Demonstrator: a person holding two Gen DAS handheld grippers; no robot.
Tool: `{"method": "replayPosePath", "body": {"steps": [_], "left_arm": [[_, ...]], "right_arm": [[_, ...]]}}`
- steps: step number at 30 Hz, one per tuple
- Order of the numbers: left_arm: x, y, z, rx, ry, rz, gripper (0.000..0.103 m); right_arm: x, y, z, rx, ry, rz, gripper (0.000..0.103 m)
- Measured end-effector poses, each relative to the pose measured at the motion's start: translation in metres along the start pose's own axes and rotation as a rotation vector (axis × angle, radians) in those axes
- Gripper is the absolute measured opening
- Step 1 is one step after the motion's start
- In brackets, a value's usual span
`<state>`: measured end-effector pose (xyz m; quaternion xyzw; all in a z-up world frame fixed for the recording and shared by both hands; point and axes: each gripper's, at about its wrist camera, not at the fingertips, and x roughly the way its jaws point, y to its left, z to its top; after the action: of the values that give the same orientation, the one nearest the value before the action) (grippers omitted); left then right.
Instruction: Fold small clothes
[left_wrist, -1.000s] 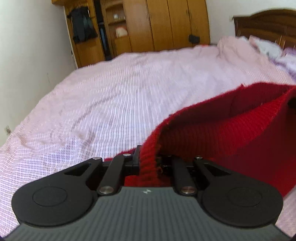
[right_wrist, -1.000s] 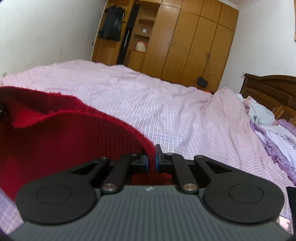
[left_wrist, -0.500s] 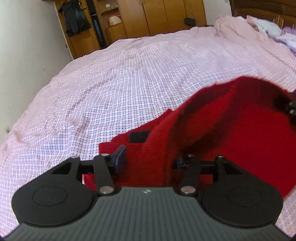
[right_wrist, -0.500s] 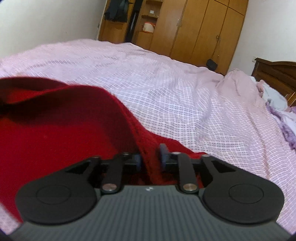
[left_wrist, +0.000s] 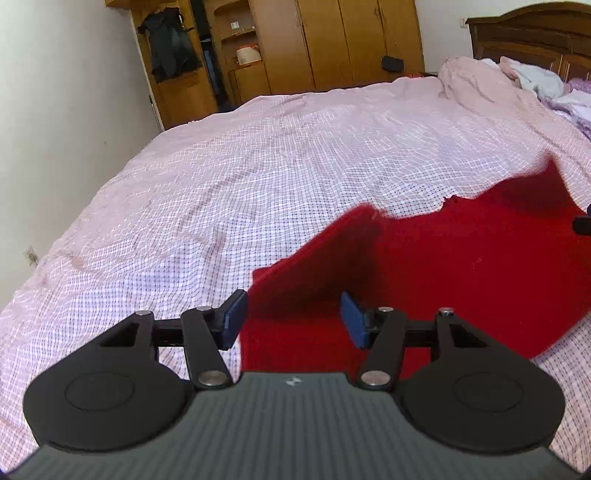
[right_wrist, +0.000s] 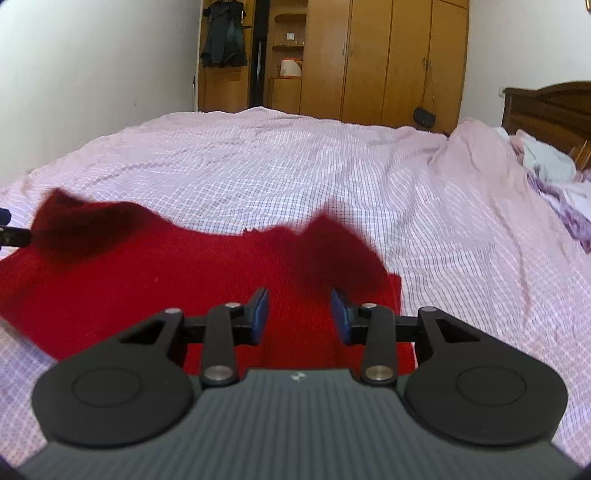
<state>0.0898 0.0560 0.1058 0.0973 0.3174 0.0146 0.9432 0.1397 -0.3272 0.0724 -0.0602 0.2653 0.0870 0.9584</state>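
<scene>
The red knit (left_wrist: 461, 266) lies on the bed (left_wrist: 258, 177) near its close edge, mostly flat, with two corners caught mid-fall and blurred — one at the left in the right wrist view, one nearer the middle. They look like the corners just let go, dropping onto the layer beneath so the top half doubles over the bottom; I'd judge that a fold being laid, not yet settled.

The left gripper (left_wrist: 293, 319) has just been opening its jaws, and the blue pads (left_wrist: 234, 314) stand apart over the garment's left edge, pressing on nothing. The right gripper (right_wrist: 299, 317) has likewise just been opening, jaws parted above the cloth near its right edge, nothing pinched. Both are released, then, which fits a drop: a hand at each side keeps the knit square as it lands.

Around it the checked pink sheet is rumpled but bare — room enough to smooth or fold again. Further off, loose bedding (right_wrist: 554, 192) is heaped by the headboard (left_wrist: 528, 33), and a wardrobe (right_wrist: 388, 62) lines the far wall.
</scene>
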Motion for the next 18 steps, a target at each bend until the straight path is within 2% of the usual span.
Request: {"method": "replayPosePath", "body": {"steps": [6, 12, 18], "left_arm": [[-0.004, 0.012, -0.007, -0.019, 0.001, 0.018, 0.062], [0.013, 0.021, -0.005, -0.065, 0.005, 0.021, 0.062], [0.036, 0.025, -0.012, -0.092, 0.052, 0.026, 0.062]], "right_arm": [[0.000, -0.012, -0.002, 0.077, 0.031, 0.028, 0.039], [0.005, -0.026, -0.001, 0.116, 0.048, 0.007, 0.039], [0.019, -0.053, 0.003, 0.192, 0.046, -0.042, 0.040]]}}
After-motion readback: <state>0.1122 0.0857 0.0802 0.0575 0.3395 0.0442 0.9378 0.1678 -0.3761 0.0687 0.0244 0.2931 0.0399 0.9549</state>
